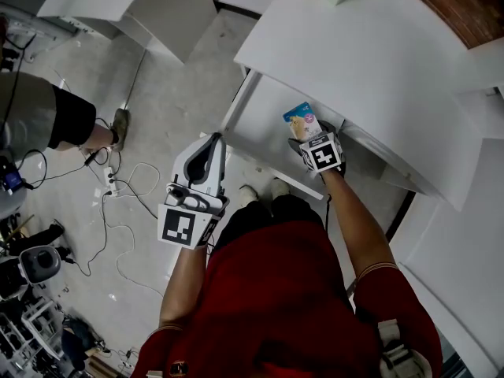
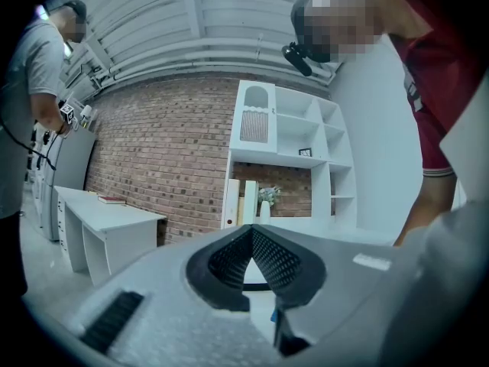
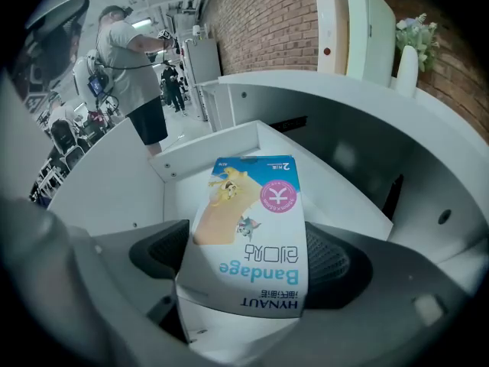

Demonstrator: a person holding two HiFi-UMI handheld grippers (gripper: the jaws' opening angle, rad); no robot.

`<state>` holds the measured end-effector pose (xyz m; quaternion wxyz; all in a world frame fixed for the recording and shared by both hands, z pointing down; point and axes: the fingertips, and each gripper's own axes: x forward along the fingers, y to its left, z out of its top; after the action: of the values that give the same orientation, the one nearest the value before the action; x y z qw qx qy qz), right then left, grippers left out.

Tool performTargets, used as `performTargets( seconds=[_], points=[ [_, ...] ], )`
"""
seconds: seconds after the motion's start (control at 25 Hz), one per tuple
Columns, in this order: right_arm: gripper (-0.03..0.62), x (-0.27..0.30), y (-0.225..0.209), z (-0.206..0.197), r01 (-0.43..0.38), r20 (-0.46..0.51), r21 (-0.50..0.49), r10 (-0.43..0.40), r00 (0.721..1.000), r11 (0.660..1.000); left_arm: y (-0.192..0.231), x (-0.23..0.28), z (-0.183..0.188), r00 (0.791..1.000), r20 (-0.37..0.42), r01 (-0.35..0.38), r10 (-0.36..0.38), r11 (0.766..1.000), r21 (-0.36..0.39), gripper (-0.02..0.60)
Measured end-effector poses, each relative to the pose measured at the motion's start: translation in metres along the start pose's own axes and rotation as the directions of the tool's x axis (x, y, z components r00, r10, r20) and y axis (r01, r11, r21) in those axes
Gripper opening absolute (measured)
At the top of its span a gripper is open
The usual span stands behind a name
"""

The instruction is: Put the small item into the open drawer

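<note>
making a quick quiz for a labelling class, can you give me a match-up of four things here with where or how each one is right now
Things:
1. bandage box
2. left gripper
3. drawer
4. vase

States or places:
A. stands on top of the desk
B. pulled open, white inside
C. clamped in the right gripper, over the drawer
D. jaws together, nothing between them

Pairs: 1-C, 2-D, 3-B, 4-A
</note>
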<state>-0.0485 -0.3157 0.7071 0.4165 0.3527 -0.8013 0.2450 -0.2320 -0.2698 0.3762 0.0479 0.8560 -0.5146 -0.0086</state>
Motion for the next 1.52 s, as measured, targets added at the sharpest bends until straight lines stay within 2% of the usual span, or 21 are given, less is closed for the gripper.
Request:
performTargets(
  seconds=[0.2,0.64,1.32,1.52],
  points=[
    [0.466,0.011,-0.007,-0.006,0.008,-0.034,0.004,-0.008,0.999,1.0,-0.003,0.027,-0.01,1.0,-0.003,0.016,-0.016,1.0,0.017,0.002],
    [0.468,0.02,-0.018,-0.013,0.04,-0.108,-0.026,-0.042,0.993,0.999,-0.01,0.06,-0.035,0.998,-0.049,0.04,-0.04,0.999,0.001,0.002],
    [0.469,0.032,-0.021,-0.009,0.082,-0.16,-0.037,-0.087,0.983,0.996,-0.005,0.072,-0.048,0.995,-0.078,0.057,-0.058,0.998,-0.011,0.002],
    [0.477,0.032,-0.022,-0.005,0.084,-0.143,-0.038,-0.089,0.986,0.996,-0.003,0.074,-0.051,0.994,-0.084,0.064,-0.065,0.998,-0.019,0.002]
  ],
)
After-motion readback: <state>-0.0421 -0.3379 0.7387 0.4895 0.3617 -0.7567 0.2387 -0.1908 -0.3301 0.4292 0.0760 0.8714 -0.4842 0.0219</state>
